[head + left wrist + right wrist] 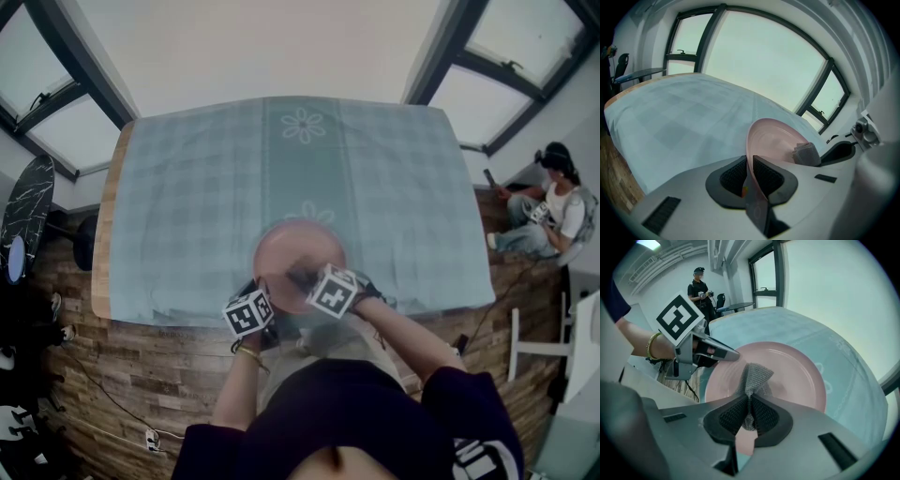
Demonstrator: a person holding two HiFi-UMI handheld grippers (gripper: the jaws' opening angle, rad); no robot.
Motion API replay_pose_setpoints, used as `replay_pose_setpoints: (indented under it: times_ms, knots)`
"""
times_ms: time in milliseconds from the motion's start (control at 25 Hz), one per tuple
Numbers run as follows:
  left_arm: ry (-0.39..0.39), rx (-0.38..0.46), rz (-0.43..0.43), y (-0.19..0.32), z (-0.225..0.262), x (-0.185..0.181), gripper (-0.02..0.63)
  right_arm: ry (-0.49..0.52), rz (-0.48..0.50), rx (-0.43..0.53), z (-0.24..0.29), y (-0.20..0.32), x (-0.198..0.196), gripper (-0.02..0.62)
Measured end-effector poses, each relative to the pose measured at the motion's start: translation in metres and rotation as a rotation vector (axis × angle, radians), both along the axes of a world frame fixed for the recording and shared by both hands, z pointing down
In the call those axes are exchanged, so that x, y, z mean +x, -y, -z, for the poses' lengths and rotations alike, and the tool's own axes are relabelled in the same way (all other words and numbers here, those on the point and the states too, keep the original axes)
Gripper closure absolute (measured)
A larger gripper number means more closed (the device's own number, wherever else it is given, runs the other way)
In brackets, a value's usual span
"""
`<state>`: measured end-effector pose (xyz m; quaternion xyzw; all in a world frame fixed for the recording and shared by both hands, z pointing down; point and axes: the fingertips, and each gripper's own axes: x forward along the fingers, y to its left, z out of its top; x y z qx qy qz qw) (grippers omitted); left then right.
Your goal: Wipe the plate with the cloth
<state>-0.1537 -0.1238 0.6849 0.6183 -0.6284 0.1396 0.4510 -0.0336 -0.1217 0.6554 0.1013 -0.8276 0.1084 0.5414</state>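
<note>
A round pink plate (298, 262) sits near the front edge of the table, tilted up on its near-left side. My left gripper (267, 302) is shut on the plate's rim (751, 159), the thin edge pinched between its dark pads. My right gripper (302, 274) is shut on a grey knitted cloth (753, 378), which bunches out of the jaws and rests on the plate's face (787, 371). In the left gripper view the cloth (805, 153) shows at the plate's right side.
A light blue checked tablecloth (206, 187) with flower prints covers the table. The table's wooden edge (101, 234) shows at the left. A person (548, 211) sits on the floor at the right, and a white chair (548, 347) stands near them. Windows ring the room.
</note>
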Motion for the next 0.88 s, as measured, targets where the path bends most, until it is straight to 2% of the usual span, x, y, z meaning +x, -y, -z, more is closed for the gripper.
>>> replay_pose_setpoints:
  times_ms: [200,400,600,880]
  knots:
    - [-0.004,0.0,-0.001,0.0,0.0,0.0,0.555,-0.03,-0.053,0.047,0.002,0.03,0.016,0.563]
    - [-0.003,0.002,-0.002,-0.001,0.002,0.0,0.555,-0.043,-0.037,0.08,0.004,0.05,0.02,0.563]
    - [-0.004,0.0,-0.002,0.0,0.0,0.0,0.555,-0.083,-0.074,0.115,-0.002,0.074,0.032,0.563]
    - [-0.004,0.002,-0.005,0.0,0.001,0.001,0.554,-0.111,-0.075,0.138,-0.011,0.086,0.039,0.563]
